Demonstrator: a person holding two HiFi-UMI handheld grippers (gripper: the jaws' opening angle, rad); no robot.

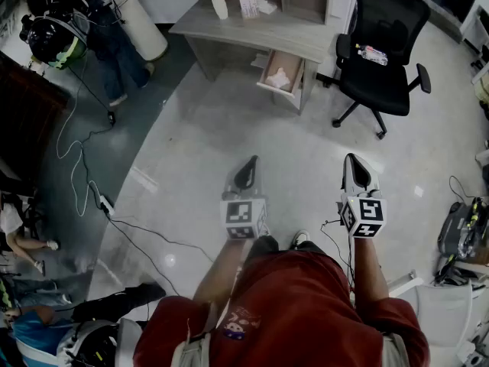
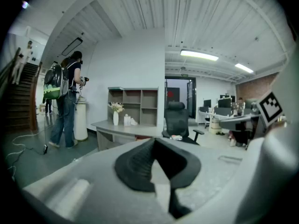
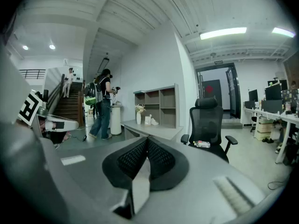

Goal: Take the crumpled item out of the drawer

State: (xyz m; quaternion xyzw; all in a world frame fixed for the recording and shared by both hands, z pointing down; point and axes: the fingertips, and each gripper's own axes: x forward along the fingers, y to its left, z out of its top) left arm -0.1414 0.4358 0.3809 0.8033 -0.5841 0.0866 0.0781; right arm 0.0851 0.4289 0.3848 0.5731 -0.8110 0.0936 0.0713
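The crumpled white wad [image 1: 279,77] sits in the pulled-out wooden drawer [image 1: 291,61] of the grey desk [image 1: 252,27], so it's easy to grab. The left hand-held gripper [image 1: 249,167] and right hand-held gripper [image 1: 356,167] are both pinched closed with nothing in them, well apart from it. I'd guess they're only just approaching.

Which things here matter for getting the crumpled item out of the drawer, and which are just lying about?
For the job: crumpled white item, open drawer, desk, left gripper and right gripper (both shut, empty).
Lying about: office chair, bottle on its seat, vase of flowers on the desk.
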